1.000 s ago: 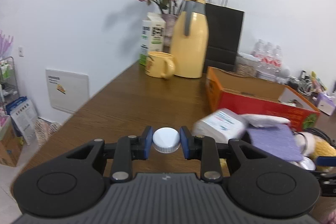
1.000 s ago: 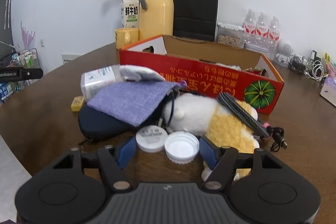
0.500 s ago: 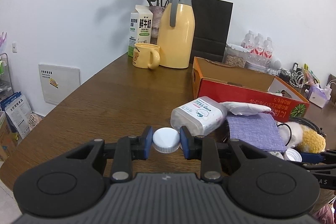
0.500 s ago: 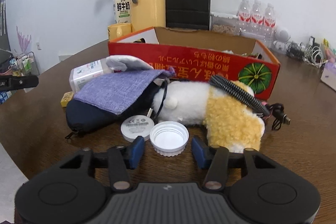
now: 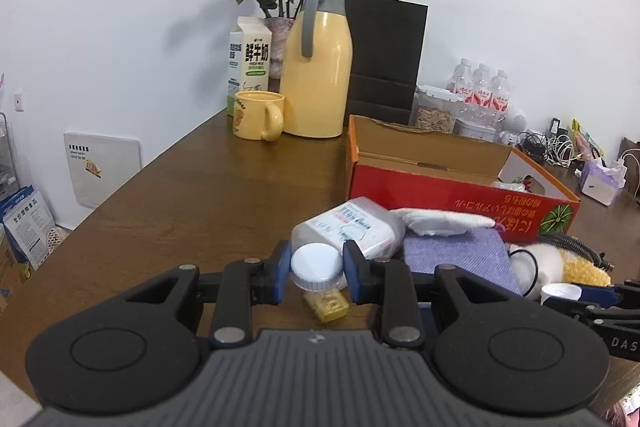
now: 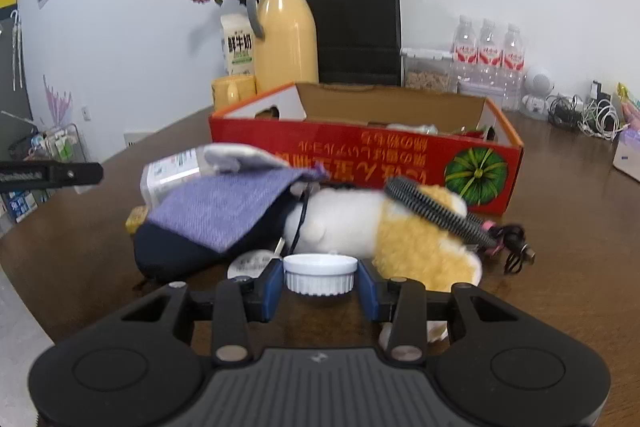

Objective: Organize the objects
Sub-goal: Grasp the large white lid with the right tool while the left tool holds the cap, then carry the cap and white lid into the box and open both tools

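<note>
Item one: your left gripper (image 5: 316,277) was clamped on a small white cap (image 5: 317,264), held clear above the table (image 5: 192,203), just near of the toppled clear jar (image 5: 352,227) and a little yellow block (image 5: 326,303) beneath.

Item two: your right gripper (image 6: 320,283) had its jaws closing on a wider white lid (image 6: 320,273), open side up, both blue pads against its ribbed wall. It sat at the near edge of the pile: purple cloth (image 6: 224,207) to the left, plush toy (image 6: 400,235) to the right, a flat white disc (image 6: 252,263) just behind the left finger.

Step in hand, by my reading: pickup, one cap per gripper.

Next move: you needed a firm hold on the lid, a lift clear of the toy, then carriage to the red box (image 6: 368,151) at the far side.
</note>
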`<state>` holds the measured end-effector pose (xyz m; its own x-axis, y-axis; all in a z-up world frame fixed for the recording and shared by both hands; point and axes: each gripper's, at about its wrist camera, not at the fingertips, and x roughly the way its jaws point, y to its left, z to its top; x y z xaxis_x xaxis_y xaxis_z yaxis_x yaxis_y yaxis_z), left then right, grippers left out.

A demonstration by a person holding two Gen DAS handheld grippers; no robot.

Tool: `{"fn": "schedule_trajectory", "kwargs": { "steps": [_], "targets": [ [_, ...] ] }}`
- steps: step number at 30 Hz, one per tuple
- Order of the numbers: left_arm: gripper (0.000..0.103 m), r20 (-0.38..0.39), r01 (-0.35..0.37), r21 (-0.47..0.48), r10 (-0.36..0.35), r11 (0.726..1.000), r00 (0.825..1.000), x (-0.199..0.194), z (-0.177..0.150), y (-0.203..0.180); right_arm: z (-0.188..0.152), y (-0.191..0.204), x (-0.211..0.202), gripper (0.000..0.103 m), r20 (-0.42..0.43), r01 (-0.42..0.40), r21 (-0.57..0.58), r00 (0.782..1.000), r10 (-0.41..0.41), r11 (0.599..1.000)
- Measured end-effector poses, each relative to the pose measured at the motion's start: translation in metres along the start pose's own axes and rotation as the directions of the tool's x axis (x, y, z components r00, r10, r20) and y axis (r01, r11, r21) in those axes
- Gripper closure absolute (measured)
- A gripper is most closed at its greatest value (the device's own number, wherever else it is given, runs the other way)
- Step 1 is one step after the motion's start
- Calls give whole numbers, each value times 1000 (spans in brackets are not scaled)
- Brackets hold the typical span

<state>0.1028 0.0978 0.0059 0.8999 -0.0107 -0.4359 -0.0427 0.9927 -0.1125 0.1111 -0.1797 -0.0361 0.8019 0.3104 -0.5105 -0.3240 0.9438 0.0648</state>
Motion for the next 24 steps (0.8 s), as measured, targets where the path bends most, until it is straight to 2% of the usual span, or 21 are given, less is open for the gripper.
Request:
{"fn": "schedule_trajectory", "kwargs": {
  "steps": [13, 19, 24],
  "targets": [
    [74, 73, 62, 40, -65, 997, 995, 22, 36, -43, 49, -24, -8, 64, 152, -30, -11, 988, 32, 999],
    [74, 103, 90, 58, -96, 994, 990, 40, 53, -66, 75, -40, 5, 64, 204, -8, -21, 979, 13, 1000],
    [74, 113, 97, 72, -105, 993, 988, 61, 65, -82, 96, -58, 27, 64, 215, 25, -15, 976, -21, 1000]
  ]
}}
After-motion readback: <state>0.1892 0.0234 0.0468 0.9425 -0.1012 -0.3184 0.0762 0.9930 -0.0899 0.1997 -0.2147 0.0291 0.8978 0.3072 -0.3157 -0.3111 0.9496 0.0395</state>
